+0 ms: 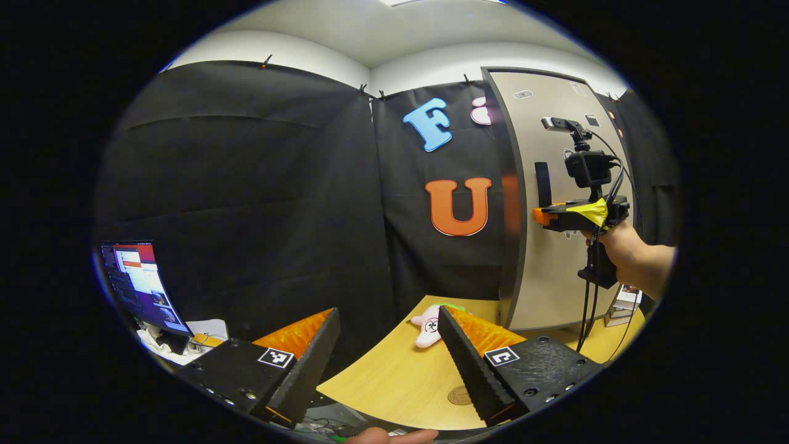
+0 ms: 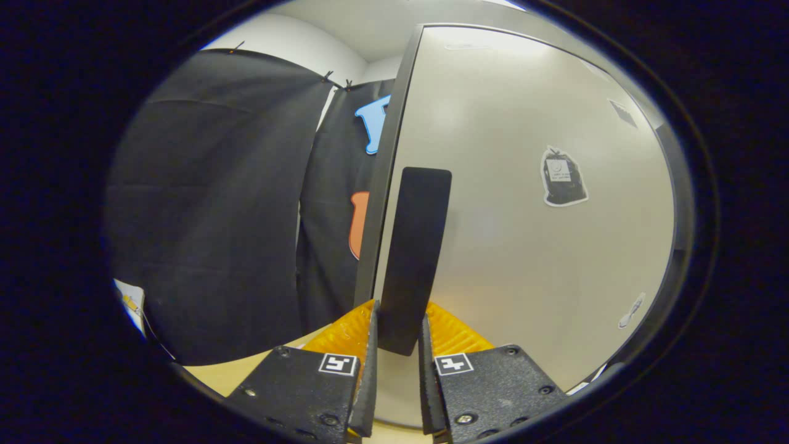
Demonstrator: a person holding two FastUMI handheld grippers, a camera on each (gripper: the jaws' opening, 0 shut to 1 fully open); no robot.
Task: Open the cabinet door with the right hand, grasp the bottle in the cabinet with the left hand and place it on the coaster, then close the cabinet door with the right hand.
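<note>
Gripping the cabinet door's black handle (image 2: 412, 259), the right gripper (image 2: 397, 345) fingers were clamped; the door (image 2: 524, 246) looked barely opened. The left gripper (image 1: 388, 357) waited spread above the table (image 1: 394, 382), coaster (image 1: 459, 395) at 6 o'clock; bottle unseen.

Black cloth walls (image 1: 246, 185), wooden table (image 1: 394, 376), monitor (image 1: 142, 287)

Closed cabinet door (image 1: 558, 259) blocks entry (table (image 1: 394, 376) open).
</note>
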